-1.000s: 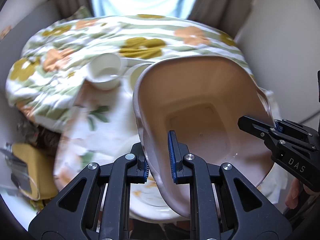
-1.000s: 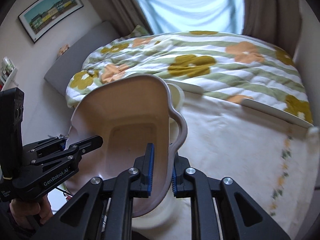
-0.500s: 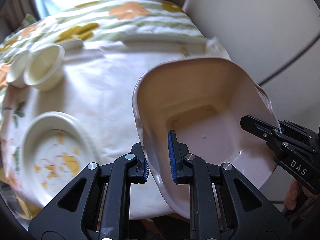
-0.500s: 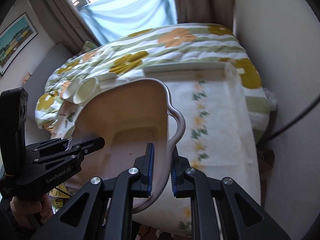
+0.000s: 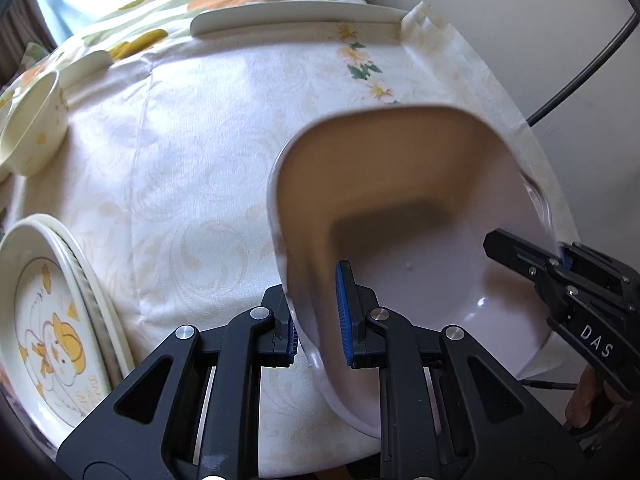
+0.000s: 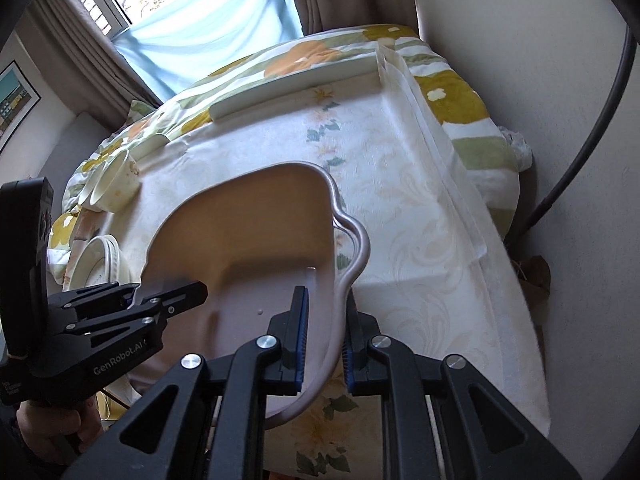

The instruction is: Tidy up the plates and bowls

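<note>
While angled downward, both tongs [image 5: 320,312] [image 6: 324,340] grip the basin [image 5: 420,248].

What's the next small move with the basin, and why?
Probably lower the basin flat onto the tablecloth: both the left gripper and right gripper clamp its rim, it hangs tilted, and the cloth beneath looks bare.

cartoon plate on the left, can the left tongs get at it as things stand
Probably not yet: the left tongs are shut on the pink basin, shared with the right tongs. The cartoon plate itself lies uncovered.
</note>
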Tool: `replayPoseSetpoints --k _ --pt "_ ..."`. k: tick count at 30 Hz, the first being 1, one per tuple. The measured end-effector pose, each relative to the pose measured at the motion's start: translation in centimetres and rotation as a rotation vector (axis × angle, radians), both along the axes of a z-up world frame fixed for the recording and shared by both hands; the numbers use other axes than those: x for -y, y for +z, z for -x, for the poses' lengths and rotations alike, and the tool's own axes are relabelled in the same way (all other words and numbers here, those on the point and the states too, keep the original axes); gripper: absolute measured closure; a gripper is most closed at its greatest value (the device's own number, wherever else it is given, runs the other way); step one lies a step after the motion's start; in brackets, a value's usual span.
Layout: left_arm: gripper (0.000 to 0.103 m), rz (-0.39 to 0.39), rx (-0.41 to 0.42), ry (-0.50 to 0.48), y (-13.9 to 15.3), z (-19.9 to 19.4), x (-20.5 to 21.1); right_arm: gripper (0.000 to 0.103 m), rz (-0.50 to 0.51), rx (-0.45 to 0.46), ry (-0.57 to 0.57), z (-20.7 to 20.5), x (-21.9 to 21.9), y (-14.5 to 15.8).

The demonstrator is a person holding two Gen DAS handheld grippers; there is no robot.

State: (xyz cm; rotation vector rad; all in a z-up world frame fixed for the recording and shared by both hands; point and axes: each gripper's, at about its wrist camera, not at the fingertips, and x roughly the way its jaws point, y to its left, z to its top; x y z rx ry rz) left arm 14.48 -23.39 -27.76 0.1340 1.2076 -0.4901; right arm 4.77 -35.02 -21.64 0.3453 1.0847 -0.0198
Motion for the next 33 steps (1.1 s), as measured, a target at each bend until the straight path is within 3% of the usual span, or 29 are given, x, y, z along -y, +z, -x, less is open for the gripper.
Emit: replayPoseSetpoints --k 10,12,14,16,20,27,33 --pt "0.087 -0.032 -0.007 -0.004 -0.8 -0.1 0.7 0.089 -0.057 -0.008 -0.013 0.3 0.8 -0.9" --pt "0.074 -0.056 0.004 0.0 -0.8 -0.1 0.9 0.089 -0.072 -0.015 -0.02 0.1 1.1 -1.1" --pt "0.022 -0.082 0.035 0.004 -0.6 0.0 1.1 0.089 -0.059 -0.024 -0.022 0.0 1.1 -1.1" --pt "0.013 -0.079 0.088 0.006 0.1 0.3 1.1 0.089 -0.059 -0.026 -0.02 -0.1 0.9 -1.0" --pt "0.013 -0.087 0.098 -0.003 0.5 0.2 1.2 0.063 -0.061 -0.005 -0.051 0.1 1.3 -0.8" --pt "0.013 -0.076 0.099 0.04 3.2 0.6 -0.8 0.062 -0.07 0.02 -0.057 0.7 2.0 1.9" --pt "0.013 -0.077 0.191 0.114 9.9 2.3 -4.7 0.062 -0.036 0.118 0.049 0.8 -0.6 8.2"
